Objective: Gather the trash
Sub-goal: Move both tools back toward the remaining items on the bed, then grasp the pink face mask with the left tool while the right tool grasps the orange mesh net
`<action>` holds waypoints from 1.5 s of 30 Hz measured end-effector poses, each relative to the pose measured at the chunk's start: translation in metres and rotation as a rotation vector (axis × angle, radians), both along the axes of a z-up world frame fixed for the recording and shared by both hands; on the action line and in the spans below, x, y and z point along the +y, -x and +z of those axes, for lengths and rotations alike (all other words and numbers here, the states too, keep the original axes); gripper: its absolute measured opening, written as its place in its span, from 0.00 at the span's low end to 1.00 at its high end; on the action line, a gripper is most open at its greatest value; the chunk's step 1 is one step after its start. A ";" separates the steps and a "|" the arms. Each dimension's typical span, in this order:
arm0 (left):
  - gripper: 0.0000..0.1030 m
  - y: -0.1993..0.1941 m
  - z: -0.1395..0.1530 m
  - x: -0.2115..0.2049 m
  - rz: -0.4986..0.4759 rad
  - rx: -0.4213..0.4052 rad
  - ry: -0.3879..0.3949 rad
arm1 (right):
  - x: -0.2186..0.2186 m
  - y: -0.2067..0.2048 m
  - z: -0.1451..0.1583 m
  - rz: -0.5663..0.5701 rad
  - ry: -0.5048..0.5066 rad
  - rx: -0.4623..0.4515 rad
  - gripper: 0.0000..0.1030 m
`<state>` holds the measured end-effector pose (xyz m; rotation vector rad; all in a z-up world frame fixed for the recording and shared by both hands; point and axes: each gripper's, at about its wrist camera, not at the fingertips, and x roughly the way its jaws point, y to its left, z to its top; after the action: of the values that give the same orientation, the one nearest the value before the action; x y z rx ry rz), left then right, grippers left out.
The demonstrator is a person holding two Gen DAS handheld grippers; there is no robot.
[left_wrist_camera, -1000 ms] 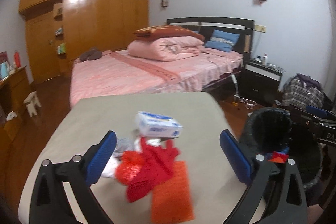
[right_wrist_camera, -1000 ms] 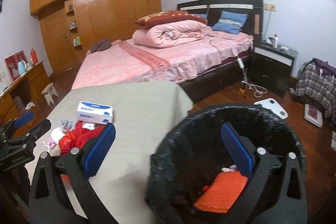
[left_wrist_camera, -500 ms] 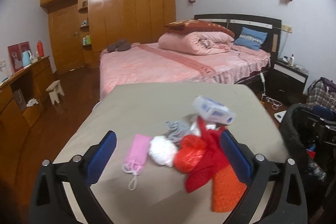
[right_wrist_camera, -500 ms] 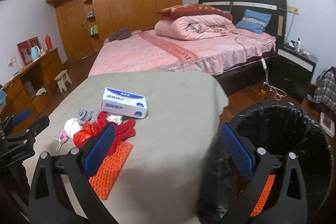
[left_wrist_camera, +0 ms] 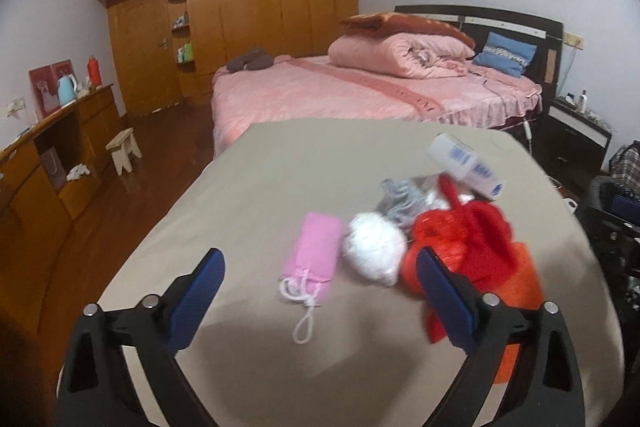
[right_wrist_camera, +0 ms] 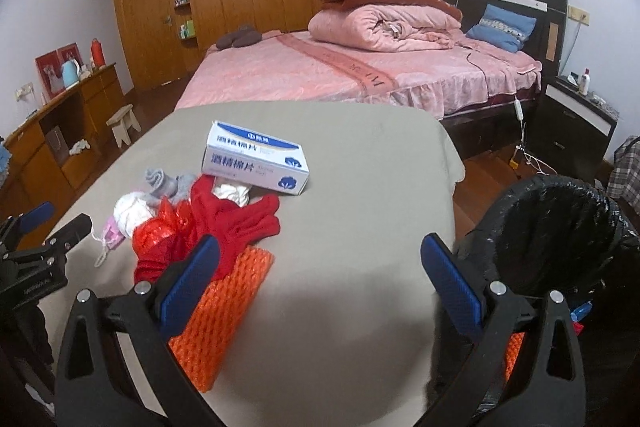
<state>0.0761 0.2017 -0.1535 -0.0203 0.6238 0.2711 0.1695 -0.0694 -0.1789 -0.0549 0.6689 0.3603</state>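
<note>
Left wrist view: left hand-held gripper (left_wrist_camera: 318, 289) with blue pads, tilted down over beige cloth-covered surface (left_wrist_camera: 260, 187); jaws wide but closing, nothing pressed between them. Pink face mask with white ear loops (left_wrist_camera: 316, 255) flat on surface, ahead of the gap between the pads. Just right of mask: white crumpled wad (left_wrist_camera: 374, 251), touching red crinkled plastic bag (left_wrist_camera: 436, 235). Red fabric gloves (left_wrist_camera: 484, 243) draped over orange foam mesh sleeve (left_wrist_camera: 520, 287), partly hidden behind right pad. Grey crumpled cloth (left_wrist_camera: 400, 199) behind white wad. White-and-blue cardboard box (left_wrist_camera: 466, 165) at far side of pile, blurred.

Right wrist view: right hand-held gripper (right_wrist_camera: 320, 283) spread wide, empty, above near edge of same surface. Orange foam mesh sleeve flat under left pad, red gloves on its far end. Box upright beyond gloves, printed face toward camera. Black-lined round waste bin (right_wrist_camera: 560, 227) beside surface at right, just behind right pad; orange mesh piece (right_wrist_camera: 514, 347) visible low inside. Left hand-held gripper in sight at left edge, near mask.
</note>
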 end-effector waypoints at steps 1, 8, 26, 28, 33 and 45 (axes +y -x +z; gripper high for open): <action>0.88 0.000 -0.003 0.003 0.005 0.004 0.001 | 0.001 0.000 -0.003 0.000 0.001 0.003 0.95; 0.79 -0.015 -0.027 0.026 0.028 0.079 0.067 | 0.012 -0.006 -0.016 0.003 0.019 0.022 0.95; 0.08 -0.029 -0.048 0.034 -0.013 0.181 0.162 | 0.021 -0.002 -0.028 0.013 0.029 0.065 0.95; 0.08 -0.024 -0.043 0.035 0.004 0.157 0.164 | 0.021 0.000 -0.029 0.014 0.027 0.069 0.95; 0.08 -0.006 -0.034 0.039 0.042 0.129 0.149 | 0.021 0.004 -0.033 0.019 0.005 0.095 0.95; 0.08 0.015 -0.016 0.036 0.036 0.091 0.138 | 0.046 0.014 -0.049 0.126 0.038 0.182 0.75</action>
<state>0.0614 0.2380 -0.1692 -0.1530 0.7329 0.2648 0.1558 -0.0230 -0.2281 -0.1015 0.8542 0.4774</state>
